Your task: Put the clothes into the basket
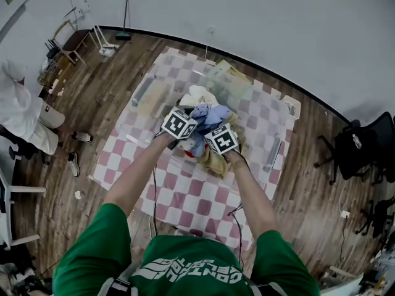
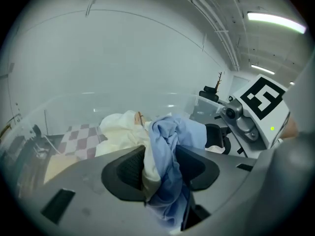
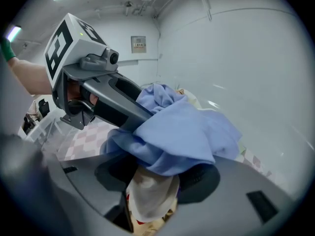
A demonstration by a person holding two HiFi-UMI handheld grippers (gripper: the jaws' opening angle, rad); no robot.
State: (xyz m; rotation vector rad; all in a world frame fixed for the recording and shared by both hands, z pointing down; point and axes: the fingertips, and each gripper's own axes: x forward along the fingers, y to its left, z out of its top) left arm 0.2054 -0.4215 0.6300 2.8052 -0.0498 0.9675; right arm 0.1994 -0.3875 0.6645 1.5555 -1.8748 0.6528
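Note:
A heap of clothes lies mid-table on the checked cloth [image 1: 185, 196]. A light blue garment [image 1: 213, 114] tops it, with a cream one [image 1: 197, 95] behind and a tan one [image 1: 216, 163] in front. Both grippers hold the blue garment side by side. My left gripper [image 1: 194, 119] is shut on the blue garment [image 2: 172, 132] together with a cream fold [image 2: 120, 129]. My right gripper [image 3: 157, 173] is shut on the blue garment [image 3: 187, 132] and a white cloth [image 3: 150, 193] under it. A clear plastic basket [image 1: 229, 82] stands just behind the heap.
A second clear container [image 1: 151, 96] sits on the table's far left. A long grey strip [image 1: 271, 153] lies near the right edge. A person in white [image 1: 18, 113] stands at the left. A black office chair [image 1: 358, 147] is at the right.

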